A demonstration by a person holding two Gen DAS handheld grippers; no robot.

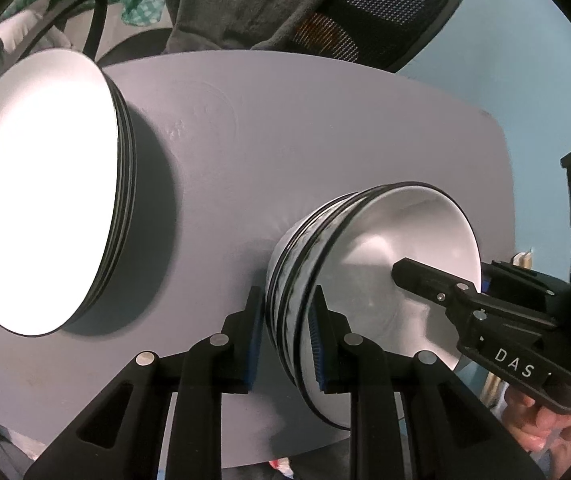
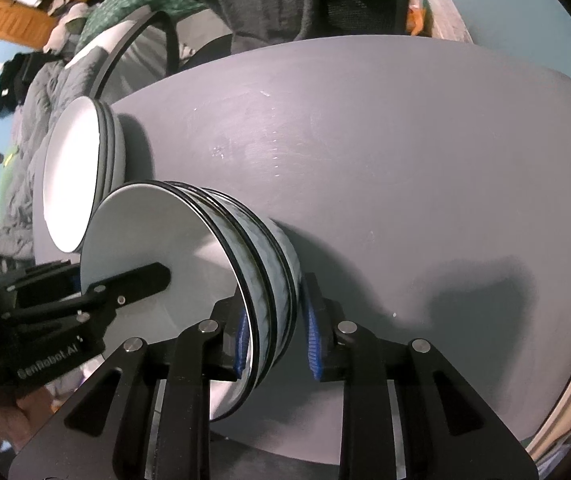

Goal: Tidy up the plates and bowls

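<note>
both my claws pinch opposite rims of the nested bowl stack (image 1: pixel 325 280) on the grey table (image 1: pixel 325 120), left gripper (image 1: pixel 289 340), right gripper (image 2: pixel 273 336); likely heavy, glazed-slick, breakable, so rim walls seem best.

bowls (image 1: pixel 369 280): stack of approx 3, nested, white inside, thin black rims, pale blue-grey mottled outer walls
bowls, pose: upright, base on grey surface (image 1: pixel 325 128), near its front edge
bowls, contact: rim wall of stack pinched on opposite sides; one finger inside top bowl, other outside, each side
plates (image 1: pixel 41 188): stack of several, white faces, black rims, stacked flat & even
plates, place: on same surface, left of bowls in left wrist view, clearly apart, not touching
plates, other view (image 2: pixel 71 172): just behind bowls (image 2: pixel 157 280), gap unclear
</note>
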